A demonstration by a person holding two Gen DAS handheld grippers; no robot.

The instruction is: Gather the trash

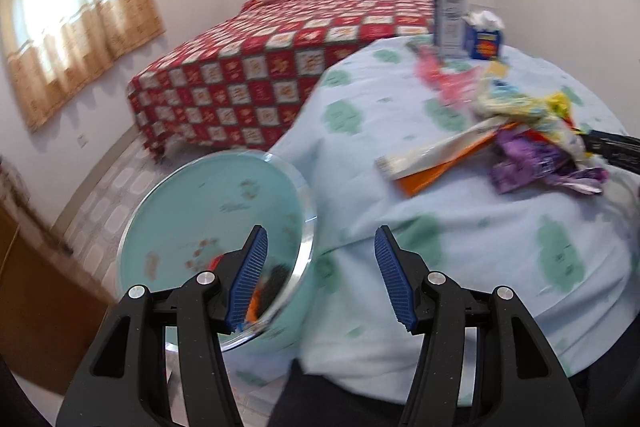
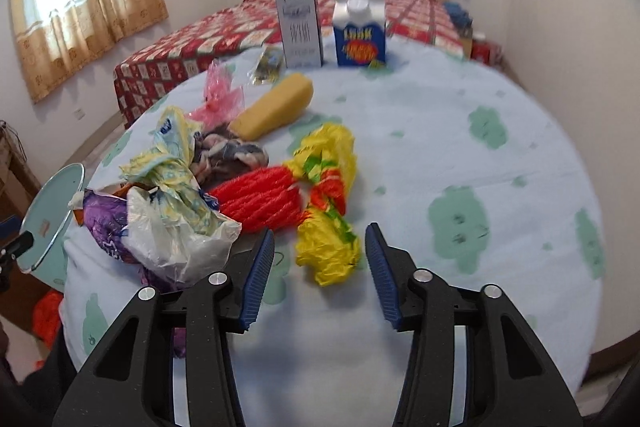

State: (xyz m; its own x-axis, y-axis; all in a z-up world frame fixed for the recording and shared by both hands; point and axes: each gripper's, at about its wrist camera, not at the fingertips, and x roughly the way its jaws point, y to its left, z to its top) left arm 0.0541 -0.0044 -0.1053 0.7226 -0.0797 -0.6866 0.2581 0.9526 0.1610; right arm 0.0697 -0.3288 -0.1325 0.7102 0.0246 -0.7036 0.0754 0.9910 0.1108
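Pale blue cloth with green patches (image 2: 500, 227) covered the round table. Nearest, the right gripper (image 2: 320, 259) hung with jaws parted, empty, just short of a crumpled yellow plastic bag (image 2: 326, 227): probably light, soft and slippery, best pinched at a bunched fold. Leftward, the left gripper (image 1: 320, 279) gaped empty beside the pale teal bin (image 1: 192, 211). Cartons (image 2: 360, 35) stood farthest.

Crumpled wrappers (image 2: 256, 187) heaped beside teal bin (image 1: 208, 227)
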